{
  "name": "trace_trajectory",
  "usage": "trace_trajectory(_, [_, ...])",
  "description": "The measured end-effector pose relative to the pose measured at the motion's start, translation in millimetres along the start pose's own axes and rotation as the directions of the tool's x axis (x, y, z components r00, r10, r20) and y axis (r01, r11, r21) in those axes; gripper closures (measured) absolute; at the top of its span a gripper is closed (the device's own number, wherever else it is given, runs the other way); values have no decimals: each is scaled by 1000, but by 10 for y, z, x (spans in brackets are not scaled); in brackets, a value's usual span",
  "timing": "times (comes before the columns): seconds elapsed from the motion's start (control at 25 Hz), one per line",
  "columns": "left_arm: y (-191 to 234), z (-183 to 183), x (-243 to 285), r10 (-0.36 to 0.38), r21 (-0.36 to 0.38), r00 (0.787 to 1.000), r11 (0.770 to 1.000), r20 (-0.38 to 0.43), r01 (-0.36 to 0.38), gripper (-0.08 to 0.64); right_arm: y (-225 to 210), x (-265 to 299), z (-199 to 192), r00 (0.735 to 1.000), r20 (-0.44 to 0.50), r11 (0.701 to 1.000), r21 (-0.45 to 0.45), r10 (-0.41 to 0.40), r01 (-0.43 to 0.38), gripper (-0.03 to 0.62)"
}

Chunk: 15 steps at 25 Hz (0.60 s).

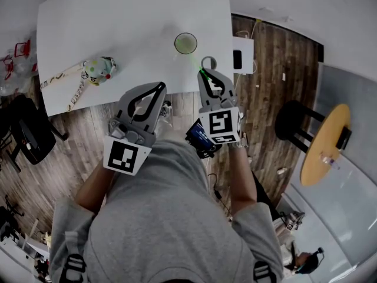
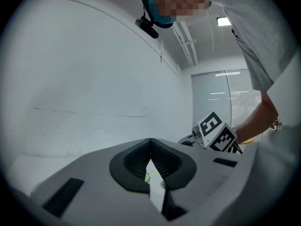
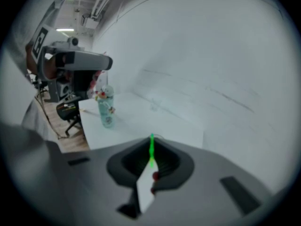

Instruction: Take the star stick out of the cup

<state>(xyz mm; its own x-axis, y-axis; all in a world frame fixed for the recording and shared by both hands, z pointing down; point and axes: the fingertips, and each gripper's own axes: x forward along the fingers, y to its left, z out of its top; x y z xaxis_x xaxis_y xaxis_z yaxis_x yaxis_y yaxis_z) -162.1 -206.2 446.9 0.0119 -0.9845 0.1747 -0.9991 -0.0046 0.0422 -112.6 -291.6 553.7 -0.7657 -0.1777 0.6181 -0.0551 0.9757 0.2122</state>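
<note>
R gripper (image 1: 207, 62) is clenched on the thin bright-green star stick (image 1: 198, 68), just beside the clear round cup (image 1: 176, 43) on the white table (image 1: 129, 16). The stick's far end looks to sit inside the cup; star itself can't be made out. L gripper (image 1: 158, 88), jaws pressed together w/ nothing btwn them, hangs well apart from the cup. To do it well: firm grip, draw along the stick's own line, up & away from the cup, slowly, so the rim isn't dragged & the cup doesn't tip.

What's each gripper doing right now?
Left gripper: closed, nothing held.
Right gripper: closed on the green star stick.
</note>
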Motion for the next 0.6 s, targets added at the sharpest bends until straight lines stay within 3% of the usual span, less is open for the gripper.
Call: trace_trajectory(0.6, [-300,69,-157,-11,25,1000,1000,18,11,525,-3,-392,26,998,35,998,15,-54,54,548])
